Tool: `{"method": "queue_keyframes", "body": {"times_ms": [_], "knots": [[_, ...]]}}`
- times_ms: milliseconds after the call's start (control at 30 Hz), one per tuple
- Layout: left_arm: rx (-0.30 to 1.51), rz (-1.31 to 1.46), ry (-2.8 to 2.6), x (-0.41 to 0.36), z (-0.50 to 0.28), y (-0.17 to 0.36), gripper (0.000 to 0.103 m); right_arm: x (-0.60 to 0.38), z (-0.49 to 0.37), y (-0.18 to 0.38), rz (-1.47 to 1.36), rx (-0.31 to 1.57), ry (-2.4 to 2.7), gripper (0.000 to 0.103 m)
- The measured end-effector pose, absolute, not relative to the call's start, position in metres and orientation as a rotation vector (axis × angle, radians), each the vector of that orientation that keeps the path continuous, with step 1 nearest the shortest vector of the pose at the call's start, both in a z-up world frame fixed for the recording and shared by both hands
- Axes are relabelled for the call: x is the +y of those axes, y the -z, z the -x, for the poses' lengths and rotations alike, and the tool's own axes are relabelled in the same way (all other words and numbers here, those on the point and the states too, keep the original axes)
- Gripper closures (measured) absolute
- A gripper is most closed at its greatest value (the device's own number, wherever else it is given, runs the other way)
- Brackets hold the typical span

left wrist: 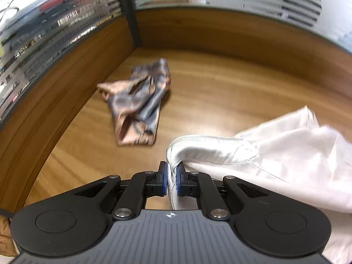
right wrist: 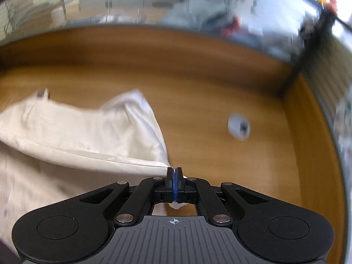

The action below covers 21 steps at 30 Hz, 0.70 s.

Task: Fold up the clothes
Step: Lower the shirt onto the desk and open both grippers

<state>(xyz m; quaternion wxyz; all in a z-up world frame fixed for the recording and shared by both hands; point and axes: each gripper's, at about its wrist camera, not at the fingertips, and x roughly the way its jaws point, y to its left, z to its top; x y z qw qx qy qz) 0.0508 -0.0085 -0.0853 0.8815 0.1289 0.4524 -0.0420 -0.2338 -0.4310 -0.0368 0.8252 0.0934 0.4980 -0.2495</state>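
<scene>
A white satin garment (left wrist: 286, 154) spreads over the wooden table to the right in the left wrist view. My left gripper (left wrist: 171, 171) is shut on a thick rolled edge of it, which curls up between the blue pads. In the right wrist view the same white garment (right wrist: 77, 132) stretches off to the left, lifted into a taut fold. My right gripper (right wrist: 174, 173) is shut on a thin corner of it, and a bit of cloth pokes out behind the pads.
A crumpled garment in blue-grey and pink (left wrist: 140, 103) lies on the table (left wrist: 220, 88) ahead of the left gripper. A small white object (right wrist: 239, 127) sits on the wood to the right. Raised wooden walls (right wrist: 308, 143) border the table, with glass behind.
</scene>
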Motion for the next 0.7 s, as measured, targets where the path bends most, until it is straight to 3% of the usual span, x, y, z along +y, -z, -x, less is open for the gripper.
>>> {"method": "queue_keyframes", "body": {"times_ms": [200,300,367,500,567,700], "knots": [[0.984,-0.306,0.099,0.007,-0.025,0.095,0.091,-0.400,0.268,0.079,-0.279,1.188,0.493,0.101],[0.999,-0.302,0.139,0.013,-0.015,0.094,0.077,-0.392,0.275,0.097,-0.317,1.243,0.444,0.099],[0.988,-0.293,0.168,0.015,-0.008,0.087,0.059,-0.389,0.274,0.097,-0.322,1.248,0.415,0.089],[0.944,-0.295,0.218,0.010,-0.001,0.068,0.053,-0.394,0.265,0.086,-0.296,1.203,0.381,0.063],[0.921,-0.271,0.225,0.006,-0.001,0.060,0.047,-0.403,0.255,0.081,-0.271,1.182,0.375,0.063],[0.894,-0.232,0.240,-0.009,-0.010,0.049,0.047,-0.425,0.235,0.071,-0.235,1.140,0.375,0.063]]}}
